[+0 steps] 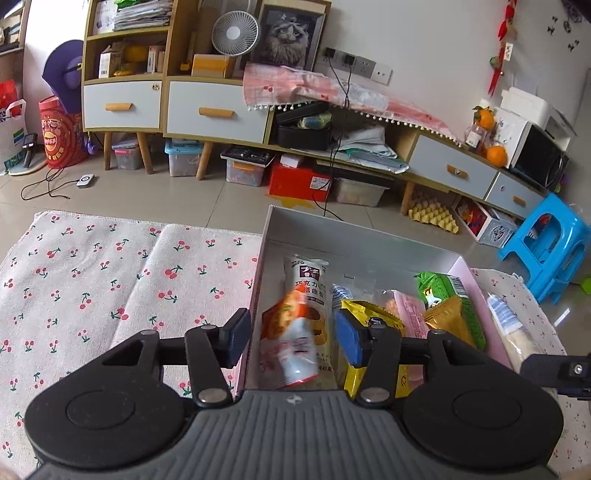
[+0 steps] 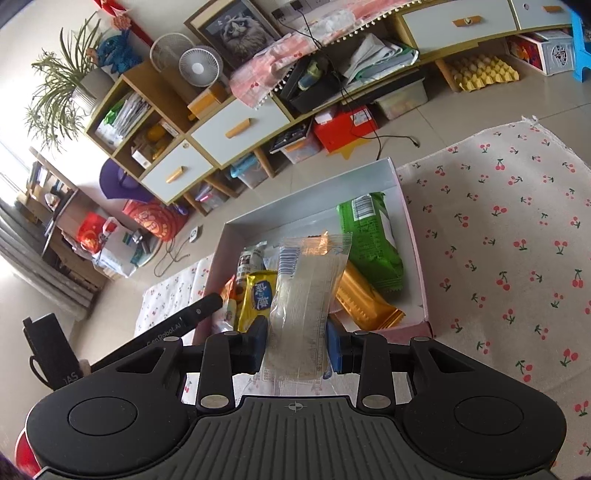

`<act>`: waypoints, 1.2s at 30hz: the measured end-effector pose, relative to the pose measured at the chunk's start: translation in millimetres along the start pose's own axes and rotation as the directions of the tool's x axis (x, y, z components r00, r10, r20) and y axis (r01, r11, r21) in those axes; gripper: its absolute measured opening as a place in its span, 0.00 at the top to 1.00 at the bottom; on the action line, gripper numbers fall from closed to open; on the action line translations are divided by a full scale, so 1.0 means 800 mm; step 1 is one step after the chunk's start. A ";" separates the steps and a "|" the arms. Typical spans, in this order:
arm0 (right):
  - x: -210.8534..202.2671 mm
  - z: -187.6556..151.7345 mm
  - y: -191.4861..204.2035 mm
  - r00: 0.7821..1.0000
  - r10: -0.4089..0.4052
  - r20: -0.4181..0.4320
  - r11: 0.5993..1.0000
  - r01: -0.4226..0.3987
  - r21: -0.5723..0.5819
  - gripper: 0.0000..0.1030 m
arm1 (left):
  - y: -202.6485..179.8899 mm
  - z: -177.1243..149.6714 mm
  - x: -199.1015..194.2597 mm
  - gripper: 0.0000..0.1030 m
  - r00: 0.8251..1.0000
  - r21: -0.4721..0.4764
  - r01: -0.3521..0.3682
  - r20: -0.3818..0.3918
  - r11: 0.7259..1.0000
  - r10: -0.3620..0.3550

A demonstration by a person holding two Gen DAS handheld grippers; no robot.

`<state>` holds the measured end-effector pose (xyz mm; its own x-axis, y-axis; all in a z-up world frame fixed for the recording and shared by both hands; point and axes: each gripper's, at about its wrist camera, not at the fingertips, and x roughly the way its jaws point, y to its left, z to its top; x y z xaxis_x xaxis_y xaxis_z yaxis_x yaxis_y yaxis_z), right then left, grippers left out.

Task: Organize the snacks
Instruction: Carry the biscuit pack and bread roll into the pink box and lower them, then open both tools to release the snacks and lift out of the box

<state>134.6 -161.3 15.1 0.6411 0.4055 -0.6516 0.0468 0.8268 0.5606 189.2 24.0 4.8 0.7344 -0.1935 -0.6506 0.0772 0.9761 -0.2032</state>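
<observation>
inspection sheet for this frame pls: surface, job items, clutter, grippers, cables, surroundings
Surface: cherry-print cloth.
Job's things: open box holding a green pack, gold pack and yellow pack.
Clutter: nothing seen on the cloth.
Grippers: right hand-held gripper shut on a clear packet over the box; left hand-held gripper open over an orange-and-white packet, blurred.
Cables: black cable on the floor.
Surroundings: cabinet, fan, blue stool.

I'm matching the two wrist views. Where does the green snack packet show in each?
Left wrist: green snack packet at right of centre, against the box's right wall.
Right wrist: it lies just above centre, in the box's far right part.
Shared landmark: the framed cat picture.
</observation>
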 end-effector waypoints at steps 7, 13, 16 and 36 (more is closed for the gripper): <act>0.058 0.039 0.026 0.999 -0.012 -0.046 1.000 0.013 0.017 0.68 | 0.000 0.001 -0.008 0.43 1.000 0.039 0.003 0.003 0.999 -0.003; 0.110 0.073 0.056 0.987 -0.115 -0.110 0.992 0.107 -0.071 0.68 | 0.008 0.004 -0.009 0.40 1.000 0.024 0.013 -0.007 1.000 -0.013; 0.126 0.084 0.056 0.978 -0.177 -0.112 0.984 0.177 -0.008 0.68 | 0.010 0.006 -0.008 0.40 1.000 0.015 0.017 -0.013 1.000 -0.016; 0.099 0.080 0.043 0.989 -0.134 -0.058 0.990 0.136 0.033 0.46 | 0.002 -0.003 -0.012 0.33 0.999 0.045 0.001 -0.044 0.999 0.001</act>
<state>236.4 -125.8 15.5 0.5836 0.3129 -0.7494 0.1593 0.8608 0.4834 180.8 27.4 8.5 0.7038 -0.1970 -0.6825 0.1081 0.9793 -0.1712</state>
